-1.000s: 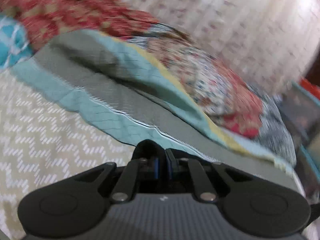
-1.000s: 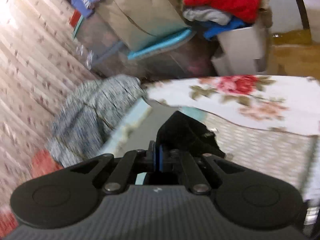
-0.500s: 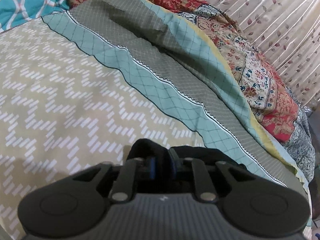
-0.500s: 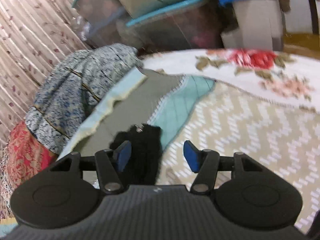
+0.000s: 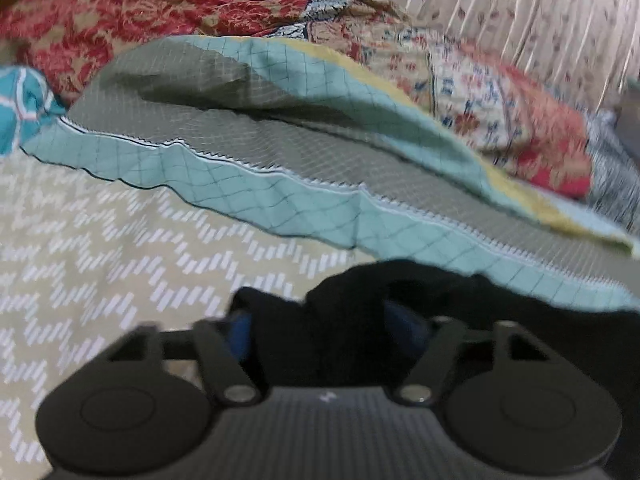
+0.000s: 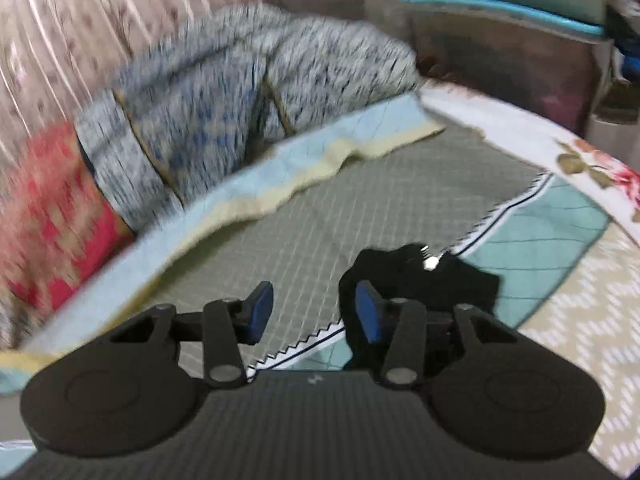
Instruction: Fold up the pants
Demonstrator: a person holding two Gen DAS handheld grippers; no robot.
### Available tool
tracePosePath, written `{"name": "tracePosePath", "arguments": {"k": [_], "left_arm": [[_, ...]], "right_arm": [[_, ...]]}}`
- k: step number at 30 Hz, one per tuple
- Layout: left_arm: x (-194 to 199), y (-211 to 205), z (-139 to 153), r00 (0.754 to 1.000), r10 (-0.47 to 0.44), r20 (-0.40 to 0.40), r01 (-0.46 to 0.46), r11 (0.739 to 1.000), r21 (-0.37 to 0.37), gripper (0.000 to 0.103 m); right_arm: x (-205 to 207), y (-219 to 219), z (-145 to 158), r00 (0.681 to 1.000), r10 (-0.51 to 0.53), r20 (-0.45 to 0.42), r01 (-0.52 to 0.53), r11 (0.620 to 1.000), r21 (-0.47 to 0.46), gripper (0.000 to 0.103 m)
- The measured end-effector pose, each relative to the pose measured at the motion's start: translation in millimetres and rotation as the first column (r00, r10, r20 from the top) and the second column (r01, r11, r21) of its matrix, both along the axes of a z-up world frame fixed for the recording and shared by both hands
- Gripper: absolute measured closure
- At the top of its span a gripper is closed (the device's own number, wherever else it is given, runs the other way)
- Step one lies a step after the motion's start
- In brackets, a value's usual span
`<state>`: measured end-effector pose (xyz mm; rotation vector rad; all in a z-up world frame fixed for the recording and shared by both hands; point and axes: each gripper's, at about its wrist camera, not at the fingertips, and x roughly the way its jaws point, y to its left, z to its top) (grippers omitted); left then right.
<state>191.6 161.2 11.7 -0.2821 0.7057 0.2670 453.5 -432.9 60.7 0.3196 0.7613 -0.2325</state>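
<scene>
The black pants [image 5: 352, 280] lie bunched on the bed, right in front of my left gripper [image 5: 324, 332]. Its jaws are opening, and the black cloth sits loosely between the blue pads [image 5: 240, 336], hiding most of the right one. In the right wrist view the same pants [image 6: 460, 280] rest on the quilt with a shiny metal button [image 6: 430, 262] showing. My right gripper [image 6: 314, 314] is just left of that bunch. Its jaws are closing with only bare quilt showing between them, and the cloth lies behind the right finger.
A grey and teal quilt [image 5: 280, 200] overlies the beige chevron bedspread [image 5: 100, 240]. Piled behind it are a red floral blanket [image 5: 160, 12] and a blue-grey patterned blanket [image 6: 240, 80], against a curtain [image 5: 520, 8]. Storage boxes [image 6: 500, 40] stand past the bed's floral-sheeted edge [image 6: 580, 156].
Both grippers went from shut on the black cloth to open. The left one sank toward the bed. The right one let go and swung left, so the pants now lie at its right.
</scene>
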Motion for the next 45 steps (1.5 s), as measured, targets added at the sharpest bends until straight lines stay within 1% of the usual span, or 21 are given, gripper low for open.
{"name": "tracePosePath", "arguments": {"k": [3,4,5,6,7,10,11,13,15,20,24,27,29,30,31,32,34,36,37,40,45], "left_arm": [[-4,8,-3,1.000,0.020,-0.005,-0.020,1.000,-0.001,0.080],[-7,11,0,0.999,0.044,0.009,-0.044,0.999,0.000,0.094],[-10,14,3,0.998,0.062,0.016,-0.061,0.998,-0.002,0.094],[-15,18,7,0.996,0.083,0.030,-0.082,0.996,-0.022,0.094],[-21,22,12,0.993,0.104,0.050,-0.102,0.994,-0.047,0.095],[-44,26,35,0.979,0.137,0.151,-0.125,0.988,-0.085,0.095],[-53,27,44,0.971,0.146,0.192,-0.128,0.987,-0.101,0.095],[-73,29,55,0.951,0.160,0.266,-0.122,0.981,-0.154,0.095],[-89,29,58,0.937,0.181,0.298,-0.128,0.974,-0.187,0.095],[-126,32,58,0.939,0.150,0.309,-0.051,0.950,-0.307,0.095],[-168,13,59,0.956,0.046,0.291,0.037,0.962,-0.271,0.094],[-198,-4,51,0.976,-0.010,0.218,0.063,0.969,-0.240,0.088],[-213,-7,44,0.988,-0.014,0.151,0.052,0.967,-0.249,0.076],[-221,-8,42,0.991,0.003,0.131,0.030,0.969,-0.247,0.070],[-228,-7,43,0.993,0.028,0.118,0.002,0.968,-0.249,0.053],[-235,-5,43,0.992,0.058,0.111,-0.027,0.965,-0.260,0.047],[-246,4,47,0.987,0.105,0.121,-0.064,0.950,-0.304,0.046],[-250,14,52,0.983,0.134,0.124,-0.082,0.931,-0.357,0.034],[-250,19,53,0.980,0.153,0.123,-0.094,0.915,-0.393,0.021],[-244,25,54,0.975,0.172,0.138,-0.092,0.885,-0.456,0.018],[-217,12,74,0.980,0.129,0.153,-0.074,0.944,-0.320,0.014]], "right_arm": [[19,-1,-28,0.995,-0.047,-0.085,0.039,0.995,-0.093,0.055],[21,-8,-38,0.993,-0.058,-0.106,0.047,0.994,-0.099,0.068],[22,-12,-46,0.990,-0.065,-0.125,0.052,0.993,-0.106,0.084],[20,-17,-48,0.991,-0.068,-0.117,0.055,0.993,-0.108,0.093],[14,-22,-44,0.993,-0.073,-0.090,0.066,0.994,-0.084,0.094],[-17,-47,-4,0.986,-0.114,0.120,0.105,0.992,0.072,0.094],[-33,-62,12,0.970,-0.134,0.202,0.102,0.982,0.159,0.095],[-71,-96,35,0.917,-0.203,0.343,0.071,0.930,0.361,0.095],[-106,-125,40,0.881,-0.258,0.396,0.056,0.889,0.455,0.095],[-189,-169,16,0.867,-0.372,0.331,0.140,0.820,0.556,0.095],[-252,-189,-23,0.881,-0.439,0.174,0.297,0.802,0.518,0.095],[-286,-204,-58,0.856,-0.516,0.030,0.410,0.714,0.567,0.090],[-310,-211,-65,0.819,-0.572,0.047,0.414,0.645,0.642,0.090],[-316,-212,-64,0.811,-0.583,0.052,0.415,0.636,0.651,0.087],[-320,-212,-60,0.808,-0.586,0.058,0.417,0.640,0.645,0.080],[-322,-211,-56,0.810,-0.583,0.064,0.417,0.649,0.636,0.076],[-319,-207,-45,0.820,-0.566,0.089,0.401,0.678,0.615,0.065],[-317,-207,-35,0.838,-0.532,0.125,0.364,0.714,0.598,0.060],[-314,-203,-32,0.845,-0.517,0.137,0.352,0.730,0.586,0.054],[-302,-201,-28,0.866,-0.481,0.136,0.336,0.763,0.553,0.048],[-282,-194,-33,0.897,-0.430,0.101,0.321,0.791,0.520,0.048]]}}
